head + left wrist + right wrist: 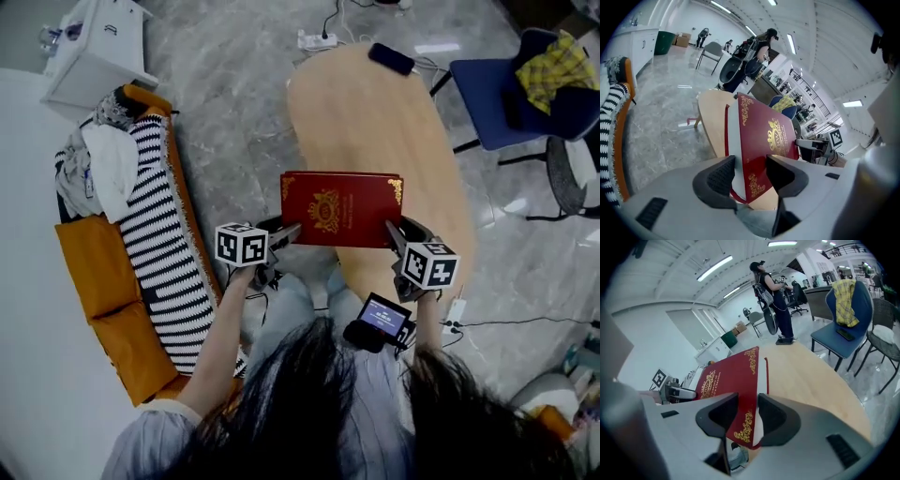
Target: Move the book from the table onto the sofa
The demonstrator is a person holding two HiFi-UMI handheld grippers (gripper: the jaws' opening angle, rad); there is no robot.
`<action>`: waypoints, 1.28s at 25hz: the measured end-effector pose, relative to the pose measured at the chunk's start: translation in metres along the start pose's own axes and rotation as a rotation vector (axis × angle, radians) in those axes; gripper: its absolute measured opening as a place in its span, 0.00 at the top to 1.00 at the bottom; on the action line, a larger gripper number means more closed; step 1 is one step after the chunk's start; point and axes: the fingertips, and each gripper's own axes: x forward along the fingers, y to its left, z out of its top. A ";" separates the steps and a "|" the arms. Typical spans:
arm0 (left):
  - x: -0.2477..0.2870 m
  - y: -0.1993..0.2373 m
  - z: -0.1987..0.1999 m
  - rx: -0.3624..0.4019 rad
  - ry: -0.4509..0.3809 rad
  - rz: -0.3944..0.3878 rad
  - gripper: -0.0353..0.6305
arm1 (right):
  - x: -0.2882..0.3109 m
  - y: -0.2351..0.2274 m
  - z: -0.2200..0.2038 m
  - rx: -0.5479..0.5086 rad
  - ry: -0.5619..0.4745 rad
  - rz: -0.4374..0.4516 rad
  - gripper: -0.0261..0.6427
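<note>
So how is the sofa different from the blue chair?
The sofa is orange; the chair is blue. The sofa holds a striped blanket and clothes; the chair holds a yellow checked cloth. In the head view the sofa stands left of the table, the chair at its far right. Both have fabric lying on them.

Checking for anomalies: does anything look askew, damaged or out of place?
Nothing spilled or damaged. The red book hangs level, left gripper and right gripper on its near corners. Crumpled clothes clutter the sofa's far end.
</note>
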 end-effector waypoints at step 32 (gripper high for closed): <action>-0.387 0.164 -0.143 -0.326 -0.623 0.276 0.62 | 0.114 0.436 -0.039 -0.546 0.192 0.323 0.74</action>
